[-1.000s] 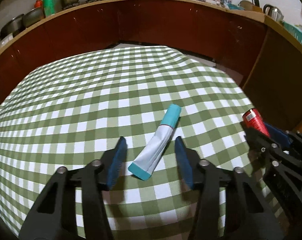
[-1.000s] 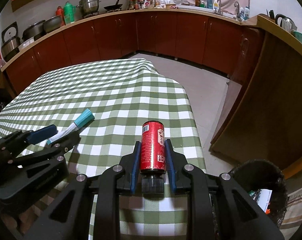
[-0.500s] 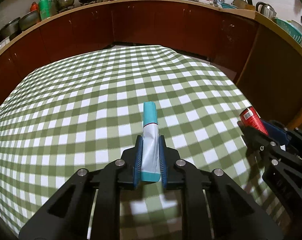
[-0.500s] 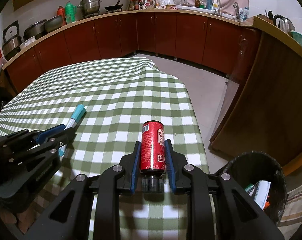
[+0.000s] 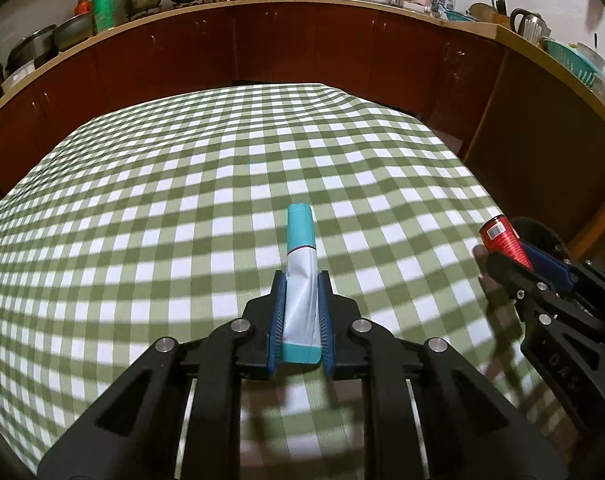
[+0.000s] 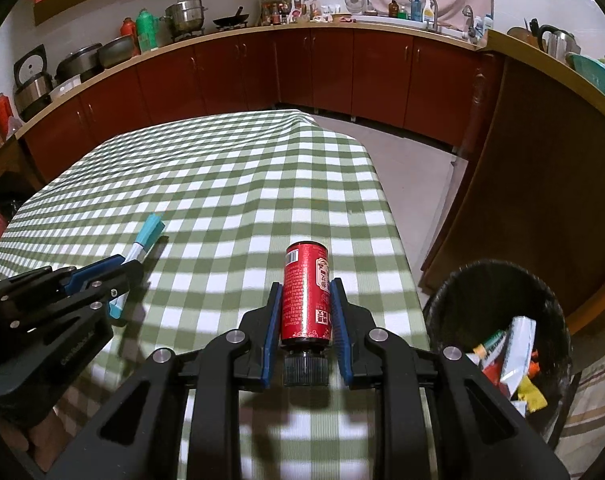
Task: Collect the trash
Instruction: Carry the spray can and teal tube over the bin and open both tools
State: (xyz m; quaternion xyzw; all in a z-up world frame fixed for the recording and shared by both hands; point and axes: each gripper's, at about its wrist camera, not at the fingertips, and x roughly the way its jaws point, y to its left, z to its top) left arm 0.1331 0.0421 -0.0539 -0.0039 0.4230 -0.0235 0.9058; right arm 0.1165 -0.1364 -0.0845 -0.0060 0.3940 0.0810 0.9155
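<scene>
Lifted now, soft crimped tube (image 5: 300, 284) between tongs (image 5: 300, 280).

Left gripper (image 5: 300, 292): matte black frame, 2 angular arms with triangular cut-outs, 4 round silver screws across linkage. Fingers (image 5: 276, 320) lined with blue ribbed pads. Pale rails visible under frame.

Right gripper (image 6: 305, 300): same build, black frame, 4 silver screws, blue ribbed pads (image 6: 272, 328) on both fingers, triangular cut-outs in arms.

From side, each body is blocky black housing with small screws and faint embossed lettering, too blurred to read.
</scene>
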